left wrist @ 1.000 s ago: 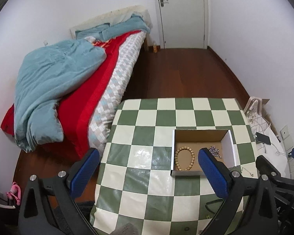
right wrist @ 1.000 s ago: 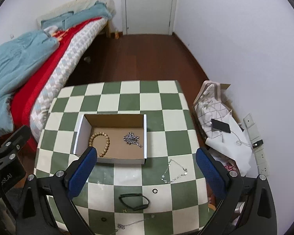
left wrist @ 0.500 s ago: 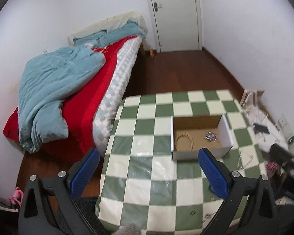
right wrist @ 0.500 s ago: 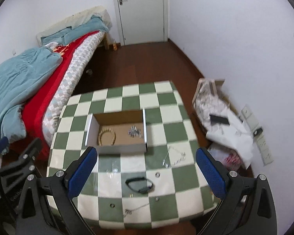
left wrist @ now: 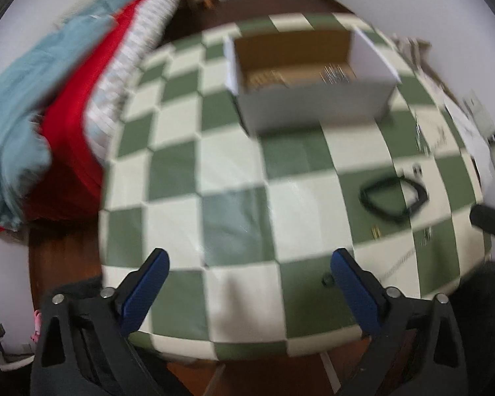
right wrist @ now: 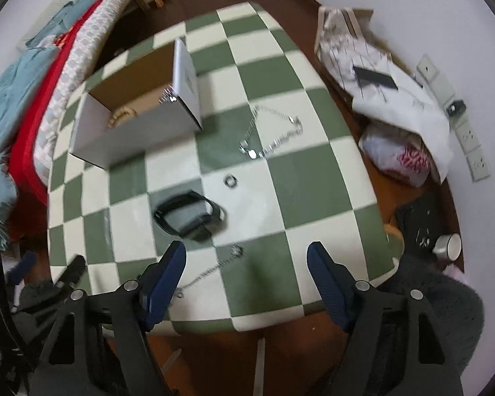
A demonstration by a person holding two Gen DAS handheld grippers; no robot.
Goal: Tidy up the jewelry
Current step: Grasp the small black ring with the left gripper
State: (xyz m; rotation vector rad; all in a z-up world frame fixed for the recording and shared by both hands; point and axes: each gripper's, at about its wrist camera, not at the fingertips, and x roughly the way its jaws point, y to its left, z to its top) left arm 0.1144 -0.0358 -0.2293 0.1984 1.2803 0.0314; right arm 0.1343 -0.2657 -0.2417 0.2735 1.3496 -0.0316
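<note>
An open cardboard box [left wrist: 313,99] [right wrist: 132,132] stands on the green-and-white checkered table [left wrist: 234,204] [right wrist: 280,171]. It holds a wooden bead bracelet [right wrist: 120,117] and a silver chain [right wrist: 168,97]. On the table lie a black band [right wrist: 188,213] [left wrist: 392,198], a small ring [right wrist: 230,181], a silver necklace [right wrist: 270,132] and a thin chain [right wrist: 211,269]. My left gripper [left wrist: 247,283] is open and empty above the table's near edge. My right gripper [right wrist: 246,270] is open and empty over the thin chain, just short of the black band.
A bed [left wrist: 49,92] with red and blue covers stands left of the table. Bags, papers and a phone [right wrist: 374,77] lie on the floor to the right, next to wall sockets [right wrist: 468,138]. A metal cup [right wrist: 448,247] sits on the floor.
Both grippers have dropped low and come close to the table's near edge, tilting down toward it. The view is blurred by motion. Both stay open.
</note>
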